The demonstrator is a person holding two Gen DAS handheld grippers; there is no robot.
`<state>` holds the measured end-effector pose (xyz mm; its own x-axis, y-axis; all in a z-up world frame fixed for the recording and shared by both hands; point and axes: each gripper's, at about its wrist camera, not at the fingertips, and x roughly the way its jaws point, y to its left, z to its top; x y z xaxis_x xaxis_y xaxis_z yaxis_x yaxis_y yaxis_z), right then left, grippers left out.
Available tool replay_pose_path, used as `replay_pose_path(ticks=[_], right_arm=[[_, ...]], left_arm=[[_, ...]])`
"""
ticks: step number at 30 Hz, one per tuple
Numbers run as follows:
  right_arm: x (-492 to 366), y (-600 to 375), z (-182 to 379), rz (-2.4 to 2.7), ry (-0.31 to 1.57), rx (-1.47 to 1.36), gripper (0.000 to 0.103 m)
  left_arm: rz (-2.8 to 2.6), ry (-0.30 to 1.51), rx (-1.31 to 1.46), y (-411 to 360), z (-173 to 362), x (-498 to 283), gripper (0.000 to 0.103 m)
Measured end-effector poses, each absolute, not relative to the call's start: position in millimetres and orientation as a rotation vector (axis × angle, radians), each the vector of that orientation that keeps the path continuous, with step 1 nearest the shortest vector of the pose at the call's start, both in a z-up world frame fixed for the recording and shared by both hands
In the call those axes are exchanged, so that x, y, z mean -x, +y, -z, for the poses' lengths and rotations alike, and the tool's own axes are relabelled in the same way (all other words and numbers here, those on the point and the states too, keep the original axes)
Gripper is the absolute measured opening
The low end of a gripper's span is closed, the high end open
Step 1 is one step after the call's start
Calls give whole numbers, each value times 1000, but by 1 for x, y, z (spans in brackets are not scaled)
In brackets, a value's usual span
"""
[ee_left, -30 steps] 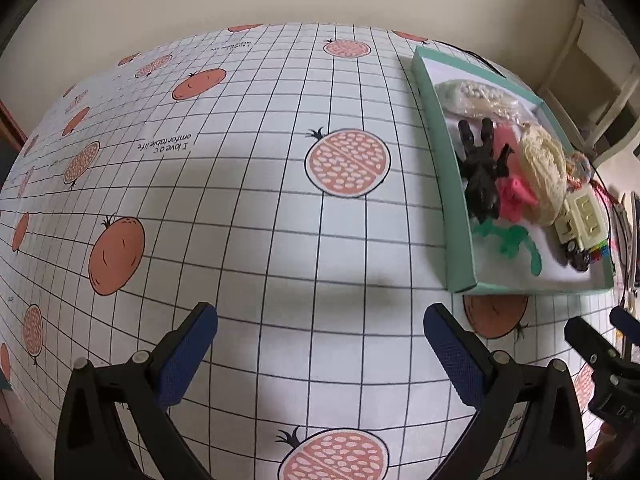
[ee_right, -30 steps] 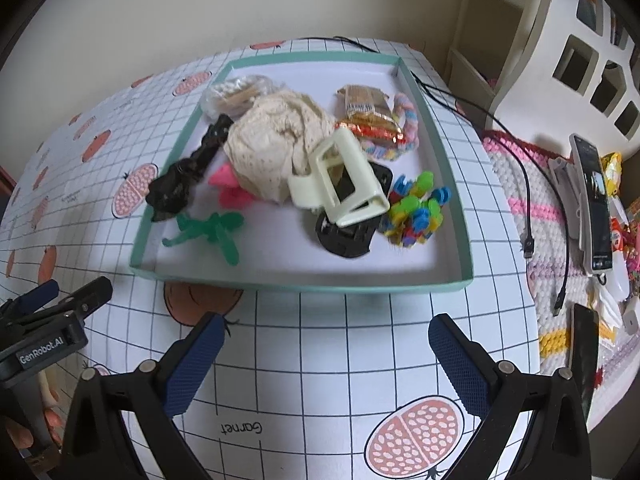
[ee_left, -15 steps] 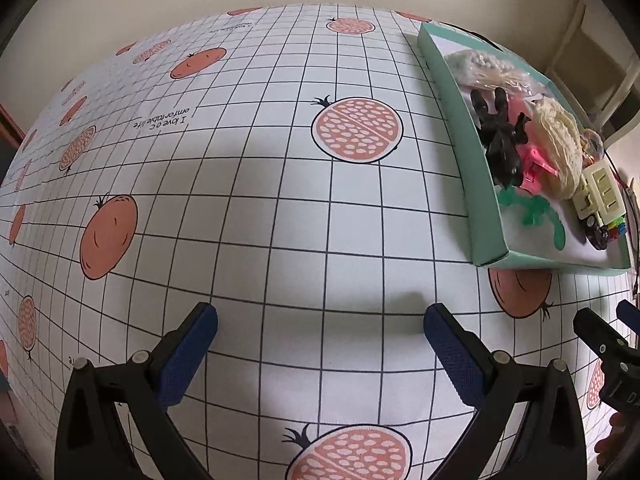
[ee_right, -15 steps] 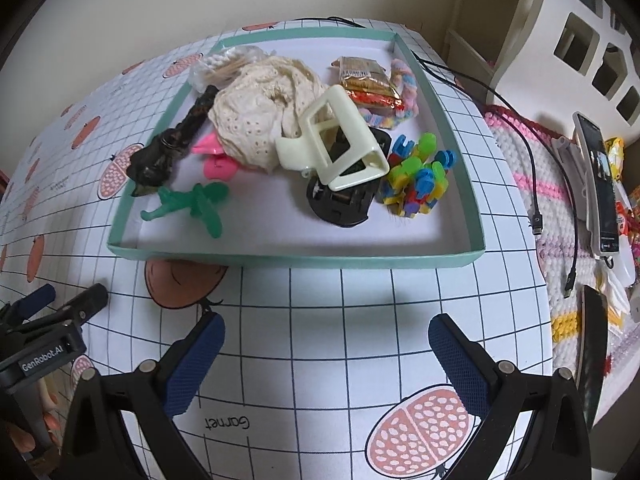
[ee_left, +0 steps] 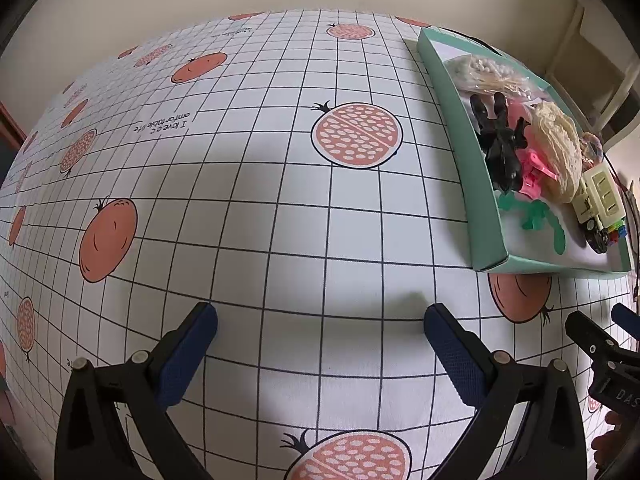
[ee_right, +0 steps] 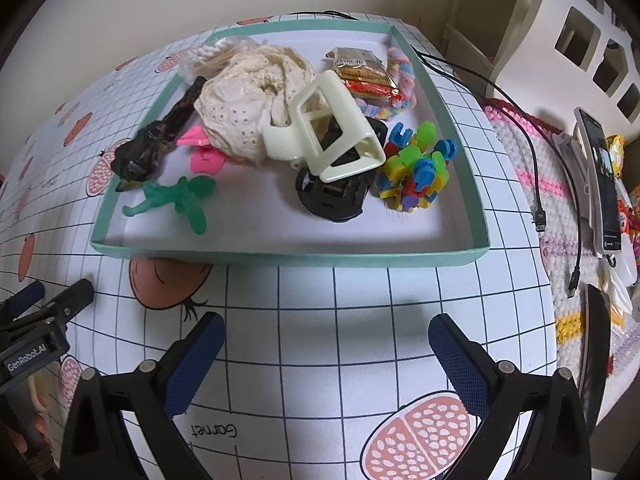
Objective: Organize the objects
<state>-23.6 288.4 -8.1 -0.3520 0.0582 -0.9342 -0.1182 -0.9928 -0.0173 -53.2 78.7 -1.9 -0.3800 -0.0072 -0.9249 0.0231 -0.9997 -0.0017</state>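
Grid-printed cloth (ee_left: pixel 248 208) with orange fruit covers the table. Left gripper (ee_left: pixel 320 316) hangs released, jaws wide. Centre frame of the right view, a shallow teal cardboard tray (ee_right: pixel 280 259) holds crumpled lace fabric (ee_right: pixel 248 96), a cream plastic clip (ee_right: pixel 328 132) and knobbly coloured blocks (ee_right: pixel 416 164); right gripper (ee_right: pixel 326 328) is also released.

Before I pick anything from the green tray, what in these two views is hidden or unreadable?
- Black round plastic piece: right wrist view, top covered by the cream plastic frame.
- Pink plastic clip: right wrist view, partly under the cream lace cloth.
- Snack packet print: too small to read.
- Green tray contents: left wrist view, squeezed at the fisheye edge, near wall hides the floor.
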Motion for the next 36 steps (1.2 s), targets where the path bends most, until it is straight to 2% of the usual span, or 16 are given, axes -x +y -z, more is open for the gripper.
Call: replay_pose_path(ticks=[36], right_arm=[[18,291,11,-2539,81,1665,103]], left_arm=[[2648,26,-1647,72,6,39,103]])
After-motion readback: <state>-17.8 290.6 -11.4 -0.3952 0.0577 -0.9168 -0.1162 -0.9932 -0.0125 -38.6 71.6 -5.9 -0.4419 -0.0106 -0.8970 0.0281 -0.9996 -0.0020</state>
